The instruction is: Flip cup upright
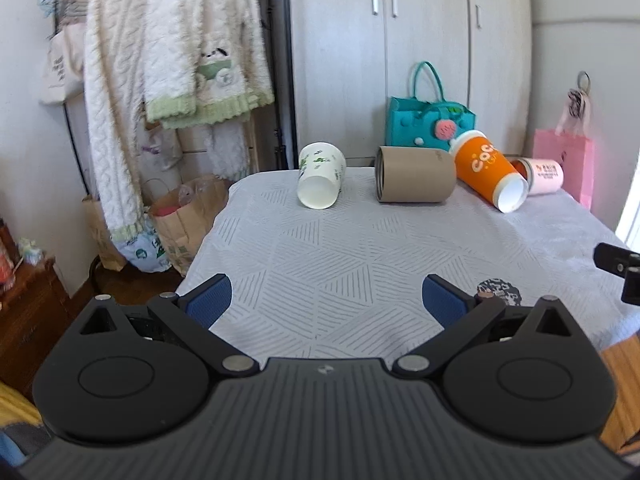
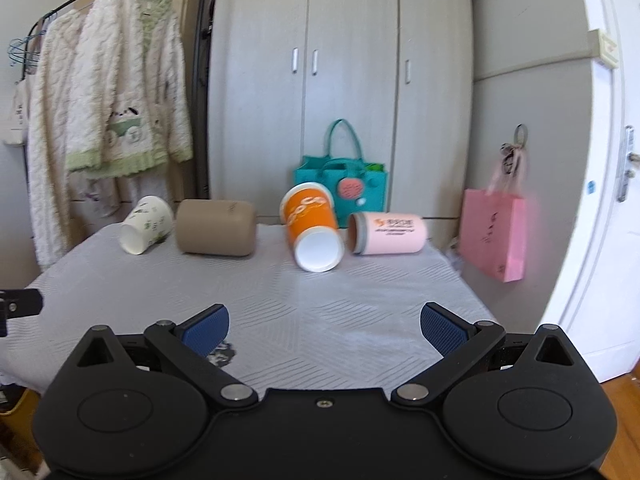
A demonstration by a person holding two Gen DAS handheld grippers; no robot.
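Note:
Several cups lie on their sides at the far end of the table: a white cup with green print, a brown cylinder cup, an orange cup with its white mouth toward me, and a pink cup. My left gripper is open and empty above the near table. My right gripper is open and empty, also near the front edge, far from the cups.
The table has a grey patterned cloth. A dark round coaster lies near the front. A teal bag and pink bag stand behind. Robes hang at left; paper bags are on the floor.

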